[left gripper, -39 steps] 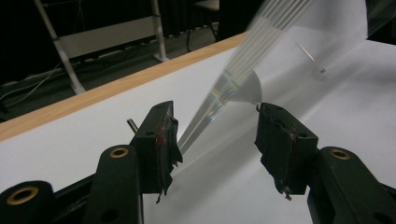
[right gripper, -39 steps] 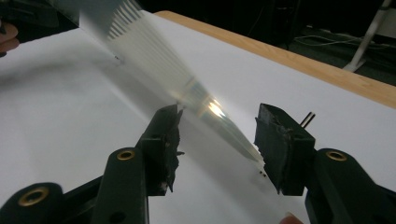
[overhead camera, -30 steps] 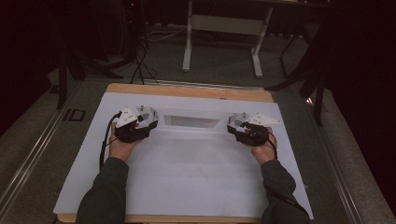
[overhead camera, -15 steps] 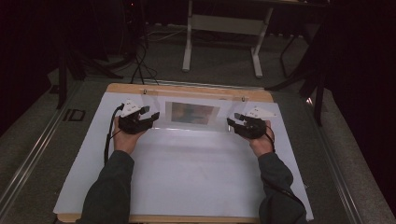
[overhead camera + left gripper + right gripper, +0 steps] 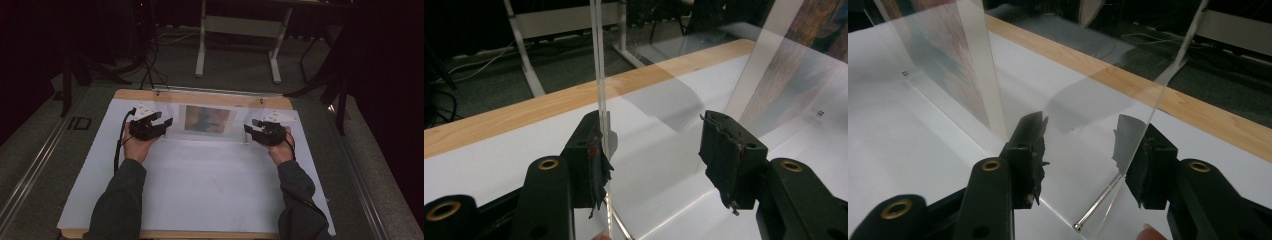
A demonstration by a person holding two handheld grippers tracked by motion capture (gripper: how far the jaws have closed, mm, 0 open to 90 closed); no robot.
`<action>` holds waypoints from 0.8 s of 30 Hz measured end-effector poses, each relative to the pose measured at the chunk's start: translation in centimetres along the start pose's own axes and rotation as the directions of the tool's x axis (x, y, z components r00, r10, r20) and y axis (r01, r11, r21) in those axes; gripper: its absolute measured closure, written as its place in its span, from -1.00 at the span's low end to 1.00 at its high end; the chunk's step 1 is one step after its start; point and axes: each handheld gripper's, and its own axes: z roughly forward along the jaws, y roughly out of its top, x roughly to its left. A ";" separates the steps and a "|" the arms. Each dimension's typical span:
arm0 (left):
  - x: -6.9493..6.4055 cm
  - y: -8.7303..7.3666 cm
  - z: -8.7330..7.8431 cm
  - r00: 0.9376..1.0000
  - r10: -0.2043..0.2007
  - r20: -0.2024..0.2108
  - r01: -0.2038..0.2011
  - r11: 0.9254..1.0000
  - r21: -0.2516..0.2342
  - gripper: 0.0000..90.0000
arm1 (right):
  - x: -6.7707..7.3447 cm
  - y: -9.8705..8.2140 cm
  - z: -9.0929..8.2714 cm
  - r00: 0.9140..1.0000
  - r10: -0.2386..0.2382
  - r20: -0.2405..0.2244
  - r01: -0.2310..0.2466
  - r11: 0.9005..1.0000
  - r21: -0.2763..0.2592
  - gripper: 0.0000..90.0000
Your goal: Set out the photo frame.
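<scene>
A clear acrylic picture frame (image 5: 207,120) with a colourful print stands nearly upright at the far part of the white sheet (image 5: 200,200). My left gripper (image 5: 167,122) is at its left end and my right gripper (image 5: 249,126) at its right end. In the left gripper view the jaws (image 5: 651,150) stand wide, with the acrylic edge (image 5: 599,75) against the left pad and a gap to the other. In the right gripper view the gripper (image 5: 1083,140) is open too. The clear panel (image 5: 1083,100) is between the jaws, its edge beside the right pad, and a metal pin (image 5: 1095,210) lies at its foot.
The white sheet lies on a wooden board whose far edge (image 5: 200,96) is just behind the frame. Beyond it are a white-legged stand (image 5: 240,25) and cables (image 5: 150,65) on the dark floor. A metal rail (image 5: 30,165) runs along the left.
The acrylic frame has swung up from lying flat to nearly upright, so its print now faces the camera. Both hands shifted slightly outward and up with it.
</scene>
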 end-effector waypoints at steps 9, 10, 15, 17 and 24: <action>-0.7 0.3 -0.5 1.000 -0.009 0.009 0.009 1.000 0.005 0.02 | 0.2 0.2 -1.2 1.000 0.002 0.000 -0.002 1.000 -0.006 0.19; -0.8 0.2 -0.6 1.000 -0.011 0.009 0.010 1.000 0.005 0.02 | 0.2 0.2 -1.3 1.000 0.005 -0.001 -0.005 1.000 -0.008 0.19; -1.3 -0.1 -1.3 1.000 -0.024 0.015 0.024 1.000 0.015 0.02 | 0.7 0.0 -2.1 1.000 0.013 -0.007 -0.013 1.000 -0.005 0.19; -1.5 -0.2 -1.7 0.999 -0.033 0.016 0.033 0.999 0.021 0.02 | 0.8 0.0 -2.3 1.000 0.013 -0.011 -0.013 1.000 -0.004 0.19; -2.7 -0.9 -3.2 0.999 -0.048 0.013 0.047 0.998 0.045 0.02 | 2.0 -0.6 -3.6 0.999 0.031 -0.031 -0.030 1.000 0.002 0.19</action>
